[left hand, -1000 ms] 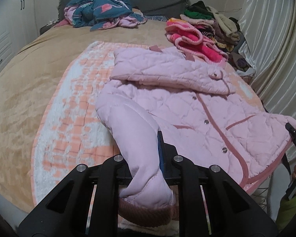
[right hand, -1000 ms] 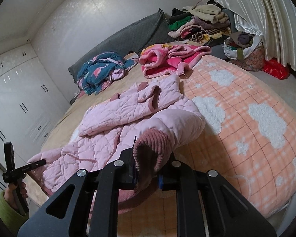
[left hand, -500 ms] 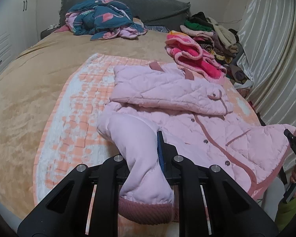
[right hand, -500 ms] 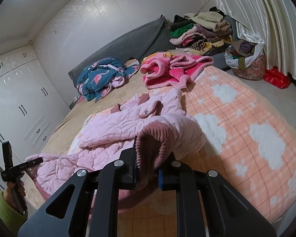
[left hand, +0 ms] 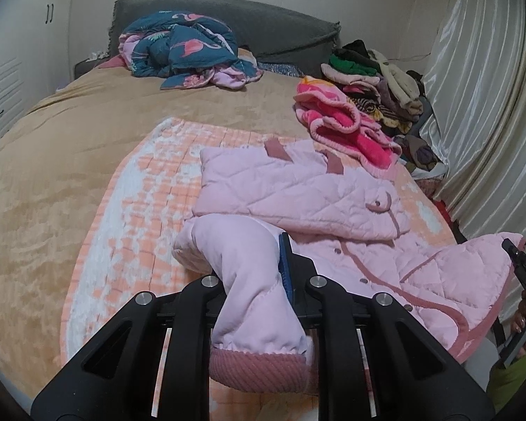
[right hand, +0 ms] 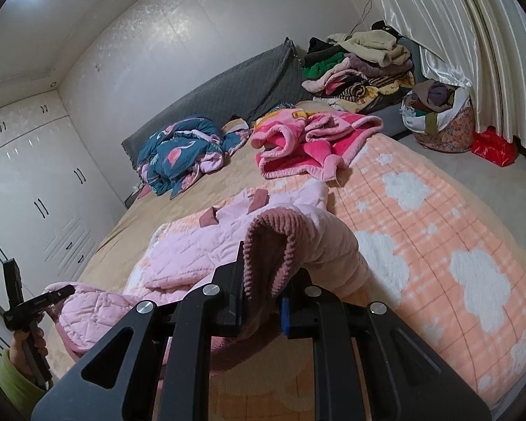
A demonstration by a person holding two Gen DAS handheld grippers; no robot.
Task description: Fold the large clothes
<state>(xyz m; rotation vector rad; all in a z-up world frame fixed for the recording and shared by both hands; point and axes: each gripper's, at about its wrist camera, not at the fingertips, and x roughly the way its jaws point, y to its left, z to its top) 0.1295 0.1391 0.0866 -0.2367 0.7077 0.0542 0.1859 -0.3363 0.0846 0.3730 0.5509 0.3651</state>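
pink quilted jacket [left hand: 298, 189] on bed, sleeve cuffs pinched in both tongs

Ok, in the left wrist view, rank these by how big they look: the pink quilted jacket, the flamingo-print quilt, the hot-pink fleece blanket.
1. pink quilted jacket, but it is nearest the camera
2-3. flamingo-print quilt and hot-pink fleece blanket: look alike, unranked

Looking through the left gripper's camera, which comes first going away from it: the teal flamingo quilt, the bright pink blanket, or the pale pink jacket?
1. Pale pink jacket: its sleeve is clamped in the left gripper, the body spread just beyond.
2. Bright pink blanket: farther up the bed, to the right.
3. Teal flamingo quilt: farthest, against the grey headboard, left of centre.
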